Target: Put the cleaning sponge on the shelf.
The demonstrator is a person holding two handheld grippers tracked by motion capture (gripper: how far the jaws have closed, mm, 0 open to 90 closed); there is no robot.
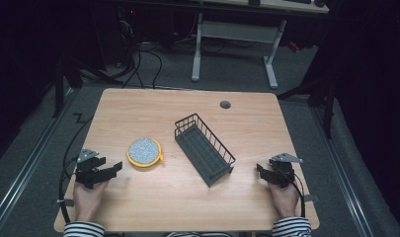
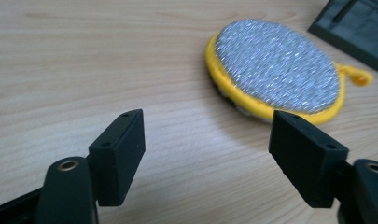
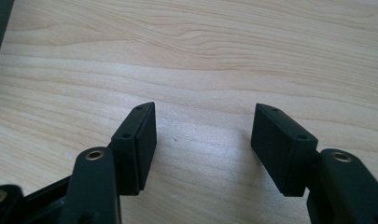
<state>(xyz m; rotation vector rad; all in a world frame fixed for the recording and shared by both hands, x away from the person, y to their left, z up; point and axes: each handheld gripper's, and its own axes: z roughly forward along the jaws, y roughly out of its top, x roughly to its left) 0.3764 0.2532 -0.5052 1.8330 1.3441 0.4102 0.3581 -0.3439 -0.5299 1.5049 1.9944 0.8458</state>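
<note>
In left gripper point(image 2: 207, 140) view: jaws wide, empty; scrubber point(image 2: 277, 70) edge hidden behind jaw; right gripper point(image 3: 203, 140) wide.

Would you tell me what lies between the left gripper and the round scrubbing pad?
Bare wooden table, as the left gripper view shows: nothing between the left gripper and the pad.

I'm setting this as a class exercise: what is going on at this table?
A person sits at a wooden table with a gripper in each hand. The left gripper is open and points at a round yellow-rimmed scrubber lying flat just ahead of it, not touching it. The right gripper is open too, above bare wood near a dark wire basket, which stands empty at the middle. Nothing is held.
</note>
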